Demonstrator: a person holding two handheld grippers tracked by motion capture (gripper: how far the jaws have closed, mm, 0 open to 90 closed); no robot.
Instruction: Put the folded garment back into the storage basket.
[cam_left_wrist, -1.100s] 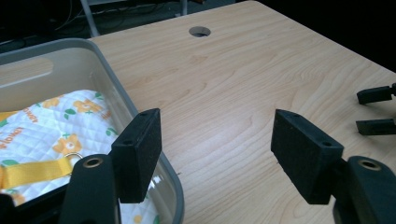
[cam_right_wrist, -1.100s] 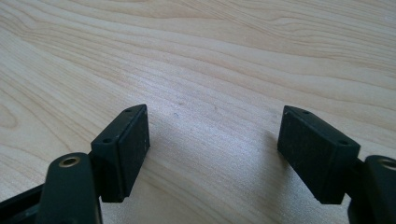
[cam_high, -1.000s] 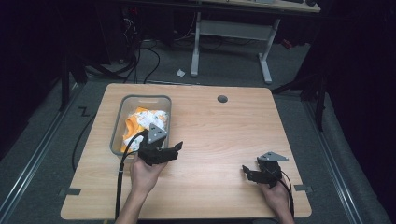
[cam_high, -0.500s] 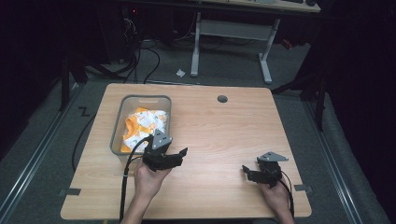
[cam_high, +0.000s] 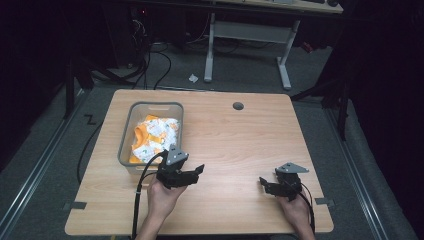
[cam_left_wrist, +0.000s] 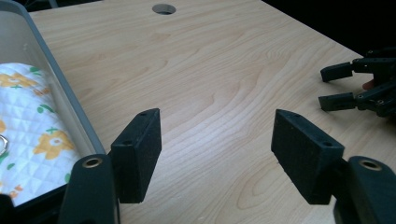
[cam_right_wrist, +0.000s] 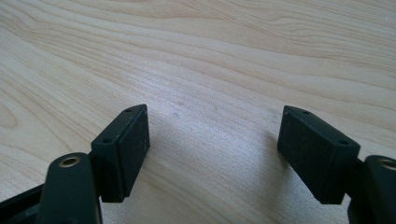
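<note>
A grey plastic bin (cam_high: 125, 134) stands on the left half of the wooden table and holds a folded white cloth with orange flowers (cam_high: 151, 138). My left gripper (cam_high: 196, 173) is open just off the bin's near right corner, low over the tabletop, with nothing between its jaws. In the left gripper view its gripper (cam_left_wrist: 215, 158) frames bare wood, with the bin's wall (cam_left_wrist: 60, 88) and the quilted cloth (cam_left_wrist: 32, 130) at the left. My right gripper (cam_high: 264, 185) is open near the table's front right, pointing left; its gripper view (cam_right_wrist: 212, 154) has bare wood between the jaws.
A round cable hole (cam_high: 238, 106) sits near the table's far edge. Another desk frame (cam_high: 250, 35) and cables (cam_high: 150, 55) lie on the floor beyond. The right gripper (cam_left_wrist: 355, 88) appears at the right edge of the left gripper view.
My left gripper has drawn back from the bin toward the front and a little to the right. The right gripper has stayed put.
</note>
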